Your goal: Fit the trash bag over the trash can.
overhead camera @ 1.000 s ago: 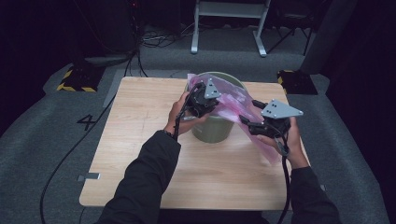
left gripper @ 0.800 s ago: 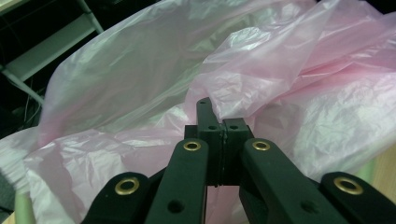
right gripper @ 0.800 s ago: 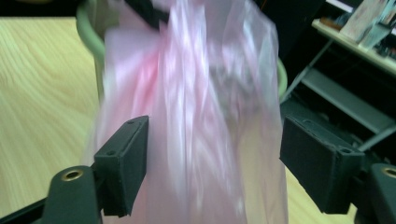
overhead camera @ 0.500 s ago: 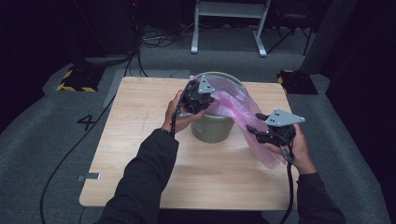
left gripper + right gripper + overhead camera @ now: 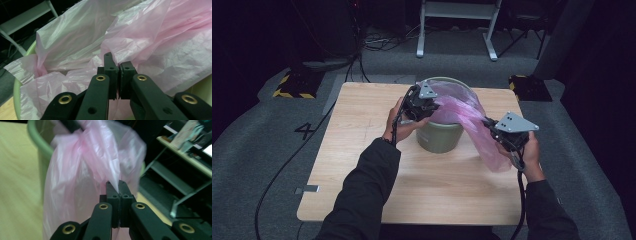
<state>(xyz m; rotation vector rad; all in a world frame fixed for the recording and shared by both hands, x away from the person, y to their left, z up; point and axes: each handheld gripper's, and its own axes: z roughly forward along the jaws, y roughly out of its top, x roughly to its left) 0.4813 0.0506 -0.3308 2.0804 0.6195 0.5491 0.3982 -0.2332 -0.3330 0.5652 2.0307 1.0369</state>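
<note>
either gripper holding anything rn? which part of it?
Both hold the pink plastic bag. Left gripper pinches its edge at the green bin rim; right gripper, jaws just closed, pinches a stretched fold off to the bin's side.

bg: white metal frame point(image 5: 458, 20) behind table | cables point(image 5: 377, 42) on grey floor | yellow-black striped block point(image 5: 292, 89) left | "4" marking point(image 5: 305, 131)

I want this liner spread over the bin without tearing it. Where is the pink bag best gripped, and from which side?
Best by its loose edge, pinching a fold from outside the green bin. The pink bag is thin, crumpled film, so a gathered fold likely holds better. The left gripper pinches it at the rim; the right gripper, which has just closed, pinches a drawn-out point.
</note>
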